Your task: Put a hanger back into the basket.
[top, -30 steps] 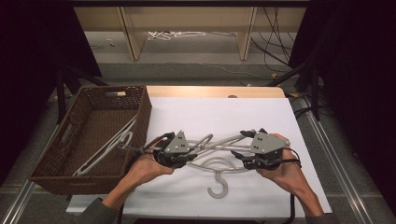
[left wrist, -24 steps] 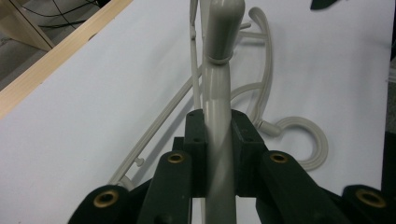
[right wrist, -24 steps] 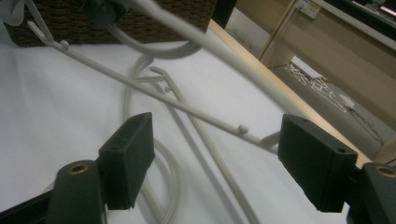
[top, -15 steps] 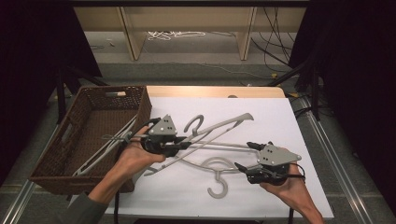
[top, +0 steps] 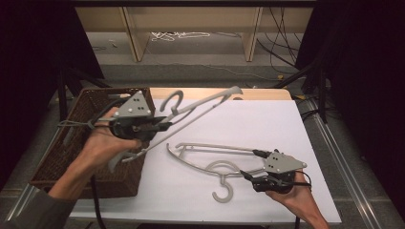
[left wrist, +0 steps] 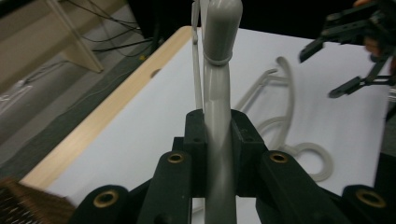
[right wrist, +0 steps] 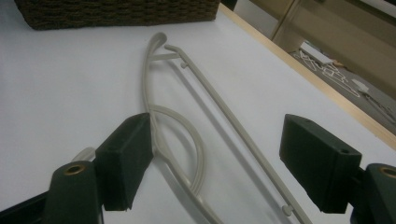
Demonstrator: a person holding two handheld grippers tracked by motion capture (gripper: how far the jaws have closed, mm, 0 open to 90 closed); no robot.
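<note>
Left gripper [top: 160, 125], clamped on the raised hanger [top: 200, 107] at centre-left, should lower it level into the basket [top: 71, 157], avoiding snags.

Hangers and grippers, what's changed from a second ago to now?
The left gripper, shut on one hanger, lifted it up and left toward the basket. The right gripper let go, its jaws having just been opening, and drew back right. The second hanger stays on the white sheet.
</note>
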